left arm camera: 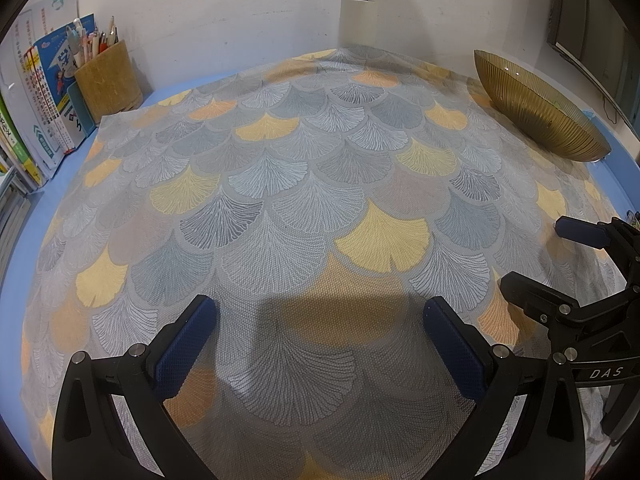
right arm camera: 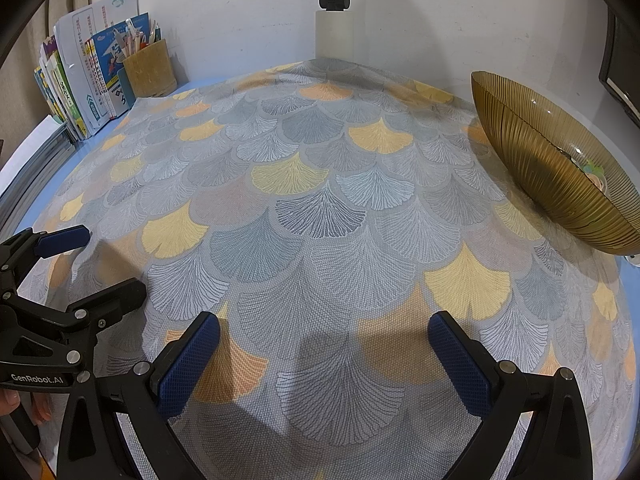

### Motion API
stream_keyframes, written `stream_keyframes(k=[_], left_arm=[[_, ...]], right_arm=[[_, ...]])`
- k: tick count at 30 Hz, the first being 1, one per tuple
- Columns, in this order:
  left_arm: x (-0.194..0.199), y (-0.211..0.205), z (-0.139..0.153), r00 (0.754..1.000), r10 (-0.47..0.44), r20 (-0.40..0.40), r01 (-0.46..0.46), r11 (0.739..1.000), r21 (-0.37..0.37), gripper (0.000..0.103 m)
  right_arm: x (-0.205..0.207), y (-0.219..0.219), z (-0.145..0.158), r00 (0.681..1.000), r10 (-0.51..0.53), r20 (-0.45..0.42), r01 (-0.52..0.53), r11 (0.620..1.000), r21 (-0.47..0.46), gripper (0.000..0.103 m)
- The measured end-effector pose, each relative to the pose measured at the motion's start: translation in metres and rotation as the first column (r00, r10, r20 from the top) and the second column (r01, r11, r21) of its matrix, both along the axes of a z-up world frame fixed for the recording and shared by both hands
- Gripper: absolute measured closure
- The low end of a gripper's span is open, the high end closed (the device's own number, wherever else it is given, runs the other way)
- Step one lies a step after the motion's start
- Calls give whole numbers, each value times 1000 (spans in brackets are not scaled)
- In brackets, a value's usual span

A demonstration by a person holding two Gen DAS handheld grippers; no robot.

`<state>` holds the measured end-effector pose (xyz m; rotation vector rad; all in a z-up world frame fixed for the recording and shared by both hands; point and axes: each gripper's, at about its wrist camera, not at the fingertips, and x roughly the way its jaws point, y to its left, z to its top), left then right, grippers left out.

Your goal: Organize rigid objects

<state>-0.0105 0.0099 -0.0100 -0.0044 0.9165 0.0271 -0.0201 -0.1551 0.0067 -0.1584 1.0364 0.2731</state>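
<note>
My left gripper is open and empty, low over the leaf-patterned cloth. My right gripper is open and empty too, over the same cloth. Each gripper shows in the other's view: the right one at the right edge, the left one at the left edge, both with jaws apart. An amber ribbed glass bowl stands at the far right, also in the right wrist view, with small items inside that I cannot make out.
A bamboo pen holder with pens and a row of books stand at the back left; they show in the right wrist view as holder and books. A white post with a black camera stands against the back wall.
</note>
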Motion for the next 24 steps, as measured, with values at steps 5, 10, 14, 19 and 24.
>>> stream_keyframes(k=[5, 10, 14, 19, 24], left_arm=[[1, 0, 1, 1000, 0, 0, 0, 1000, 0, 0], [0, 0, -1, 1000, 0, 0, 0, 1000, 0, 0], [0, 0, -3, 1000, 1, 0, -1, 1000, -1, 0], [0, 0, 1, 1000, 1, 0, -1, 1000, -3, 0], [1, 1, 1, 1000, 0, 0, 0, 1000, -4, 0]], right_arm=[[-1, 0, -2, 1000, 0, 0, 0, 1000, 0, 0], [-1, 0, -2, 1000, 0, 0, 0, 1000, 0, 0], [0, 0, -1, 1000, 0, 0, 0, 1000, 0, 0], [0, 0, -1, 1000, 0, -1, 0, 1000, 0, 0], [0, 0, -1, 1000, 0, -1, 0, 1000, 0, 0]])
